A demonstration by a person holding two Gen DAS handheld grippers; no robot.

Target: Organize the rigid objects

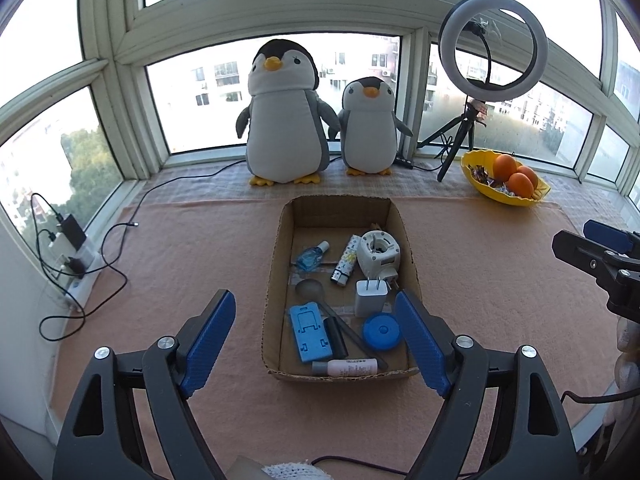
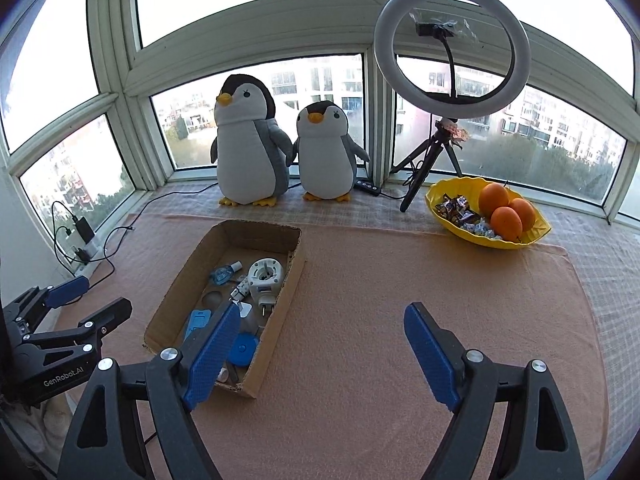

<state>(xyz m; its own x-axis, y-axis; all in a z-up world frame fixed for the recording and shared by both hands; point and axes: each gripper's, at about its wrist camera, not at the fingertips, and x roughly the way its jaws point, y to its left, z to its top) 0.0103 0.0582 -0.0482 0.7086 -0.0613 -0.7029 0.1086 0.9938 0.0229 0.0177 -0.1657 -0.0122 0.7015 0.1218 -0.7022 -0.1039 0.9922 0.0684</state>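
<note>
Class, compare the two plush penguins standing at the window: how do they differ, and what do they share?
The large grey-and-white plush penguin stands taller and wider than the small grey-and-white plush penguin. The large one stands to the left, the small one to its right, nearer the ring light on a tripod. Both are upright on the checked cloth, with orange beaks and feet, their near flippers meeting.
</note>
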